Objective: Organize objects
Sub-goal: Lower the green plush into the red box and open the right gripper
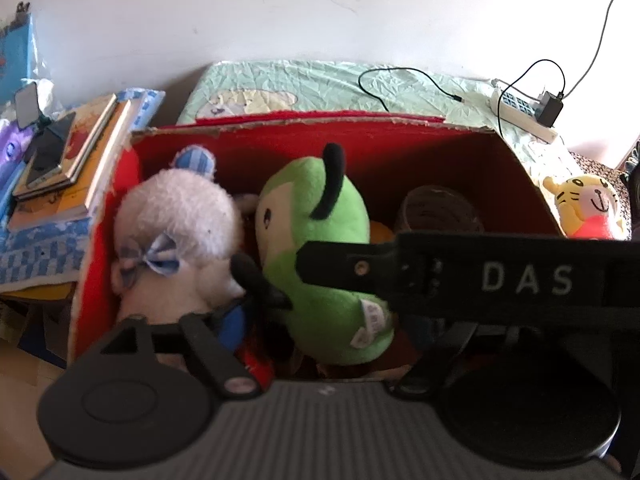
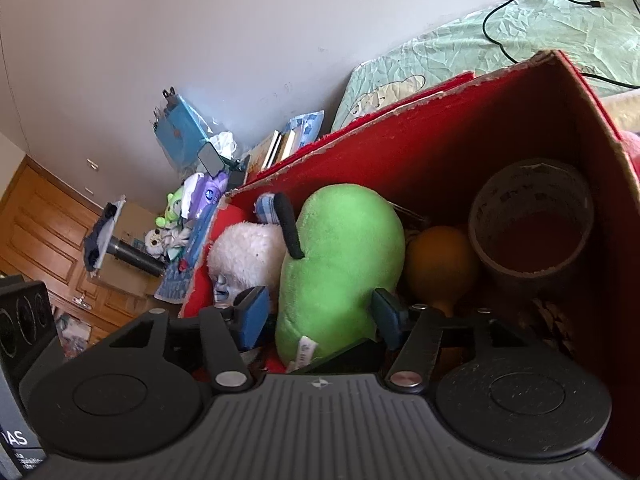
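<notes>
A red cardboard box holds a green plush toy with black ears. Beside it are a white fluffy plush with a blue bow, an orange ball and a tape roll. My right gripper is open, its blue pads standing on either side of the green plush's lower end. Its black finger lies across the plush in the left wrist view. My left gripper hovers open over the box's near side. One of its fingers is hidden behind the right gripper.
A yellow tiger plush lies outside the box on the right. Stacked books with a phone on top sit to the left. Behind the box is a pale green mat with a black cable and a power strip.
</notes>
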The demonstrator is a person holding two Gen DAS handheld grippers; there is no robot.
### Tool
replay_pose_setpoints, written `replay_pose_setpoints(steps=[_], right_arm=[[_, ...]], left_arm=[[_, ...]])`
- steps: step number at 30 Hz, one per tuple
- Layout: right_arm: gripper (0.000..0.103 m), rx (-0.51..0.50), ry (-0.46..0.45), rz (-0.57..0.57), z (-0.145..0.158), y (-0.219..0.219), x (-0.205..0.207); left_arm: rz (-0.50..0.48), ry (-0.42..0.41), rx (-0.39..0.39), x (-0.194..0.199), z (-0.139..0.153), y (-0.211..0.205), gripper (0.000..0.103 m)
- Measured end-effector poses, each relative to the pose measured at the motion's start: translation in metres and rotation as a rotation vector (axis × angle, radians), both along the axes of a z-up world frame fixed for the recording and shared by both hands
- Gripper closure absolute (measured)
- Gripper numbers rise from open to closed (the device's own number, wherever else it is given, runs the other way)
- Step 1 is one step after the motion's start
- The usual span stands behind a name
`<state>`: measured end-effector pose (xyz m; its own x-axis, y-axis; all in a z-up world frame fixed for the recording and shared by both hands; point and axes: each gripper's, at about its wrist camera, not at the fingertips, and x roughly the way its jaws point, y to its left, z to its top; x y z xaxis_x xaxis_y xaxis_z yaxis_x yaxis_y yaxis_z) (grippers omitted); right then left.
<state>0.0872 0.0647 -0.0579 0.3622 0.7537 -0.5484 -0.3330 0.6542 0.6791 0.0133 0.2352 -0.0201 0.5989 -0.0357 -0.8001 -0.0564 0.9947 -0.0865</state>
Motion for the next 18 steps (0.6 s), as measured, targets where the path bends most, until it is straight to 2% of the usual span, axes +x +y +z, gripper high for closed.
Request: replay_pose_setpoints(steps=[9,18], right_arm=[[0.042,-0.003,-0.029,-0.047,0.007,-0.008,-0.008],[0.042,-0.03,-0.054,-0.097,0.013,-0.015,-0.021]], left_arm=[[0.013,-0.015,0.032,-0.008,0.01,-0.004,0.008],[0.008,-0.013,0.112,-0.015,0.016,-0.018,0.008]])
